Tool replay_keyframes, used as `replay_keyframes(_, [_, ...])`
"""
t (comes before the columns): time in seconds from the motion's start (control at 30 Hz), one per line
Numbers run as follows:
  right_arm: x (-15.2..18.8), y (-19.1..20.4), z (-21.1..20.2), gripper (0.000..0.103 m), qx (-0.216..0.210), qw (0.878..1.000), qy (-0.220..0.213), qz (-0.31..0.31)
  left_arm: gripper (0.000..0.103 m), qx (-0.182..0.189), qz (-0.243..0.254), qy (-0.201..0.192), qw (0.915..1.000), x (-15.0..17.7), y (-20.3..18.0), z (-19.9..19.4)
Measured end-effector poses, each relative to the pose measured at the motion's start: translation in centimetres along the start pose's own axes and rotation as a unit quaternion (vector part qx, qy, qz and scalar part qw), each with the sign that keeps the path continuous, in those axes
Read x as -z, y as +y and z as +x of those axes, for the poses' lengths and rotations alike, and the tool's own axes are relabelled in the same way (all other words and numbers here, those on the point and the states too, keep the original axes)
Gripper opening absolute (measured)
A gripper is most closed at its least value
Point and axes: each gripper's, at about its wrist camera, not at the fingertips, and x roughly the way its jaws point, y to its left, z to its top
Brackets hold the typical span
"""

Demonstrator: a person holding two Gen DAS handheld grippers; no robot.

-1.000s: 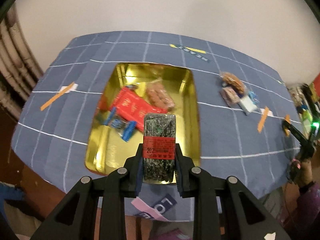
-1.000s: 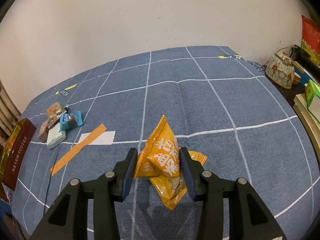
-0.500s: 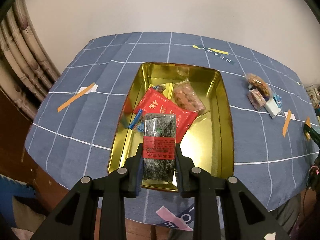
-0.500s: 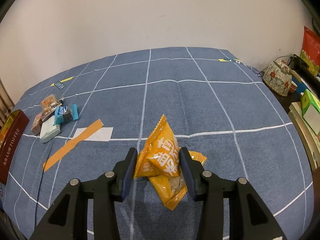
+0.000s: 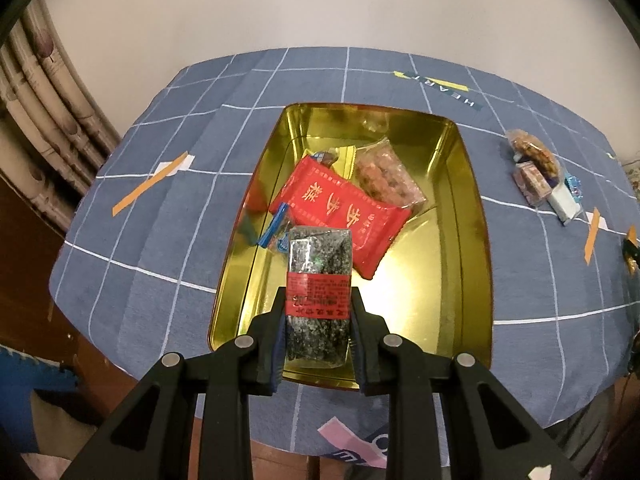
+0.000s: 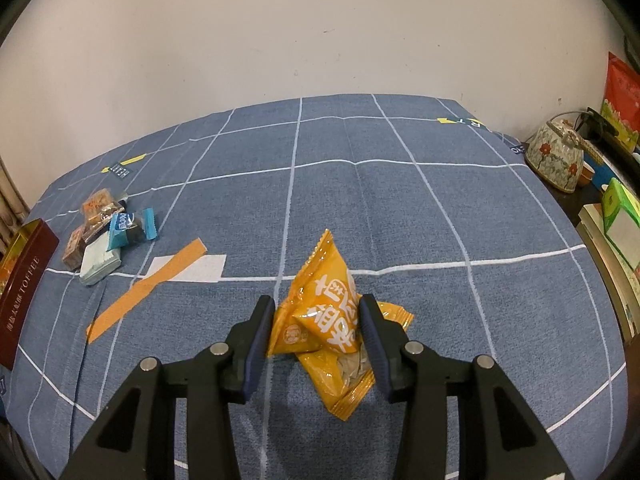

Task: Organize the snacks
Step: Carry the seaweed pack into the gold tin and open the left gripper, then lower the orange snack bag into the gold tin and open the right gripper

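Note:
My left gripper [image 5: 318, 322] is shut on a dark green snack pack with a red label [image 5: 318, 296] and holds it above the near end of a gold tin [image 5: 468, 240]. The tin holds a red packet [image 5: 340, 208], a clear bag of pinkish snacks [image 5: 386, 178] and a blue-wrapped candy [image 5: 274, 226]. My right gripper [image 6: 318, 334] is shut on an orange snack packet [image 6: 320, 312]; a second orange packet [image 6: 340, 376] lies on the blue cloth under it.
A small pile of wrapped snacks [image 6: 106, 232] lies on the cloth between the two grippers, also in the left wrist view [image 5: 540, 176]. Orange tape strips [image 6: 148, 284] mark the cloth. The tin's dark red side [image 6: 24, 280] is at far left. A floral teapot [image 6: 556, 156] stands off the table's right.
The left gripper has moved left and closer over the tin with the green pack. The right gripper has turned slightly leftward, still gripping the orange packet.

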Motion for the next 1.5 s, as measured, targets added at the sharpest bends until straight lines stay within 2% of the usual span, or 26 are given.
replay_keyframes(0.37, [0.0,0.0,0.1,0.044,0.000,1.000,0.000,0.001,0.024,-0.007,-0.004,0.010,0.9999,0.1,0.4,1.1])
replay_keyframes(0.8, [0.1,-0.1,0.0,0.044,0.002,1.000,0.000,-0.001,0.026,-0.023,-0.013,-0.005,0.9996,0.0,1.2,0.5])
replay_keyframes(0.97, [0.0,0.3,0.0,0.044,0.008,1.000,0.004,-0.004,0.027,-0.025,-0.051,-0.011,0.9983,0.0,2.8,-1.2])
replay_keyframes(1.1, [-0.1,0.5,-0.3,0.044,-0.001,1.000,0.014,0.004,0.032,-0.021,-0.073,-0.024,0.9968,0.0,3.3,-3.0])
replay_keyframes(1.33, [0.0,0.8,-1.5,0.043,-0.028,0.999,0.019,0.026,0.038,-0.032,-0.068,-0.053,0.9958,1.2,2.2,-6.2])
replay_keyframes(1.5, [-0.1,2.7,-3.4,0.043,-0.051,0.998,0.010,0.024,0.041,-0.041,-0.066,-0.056,0.9954,1.9,2.5,-6.5])
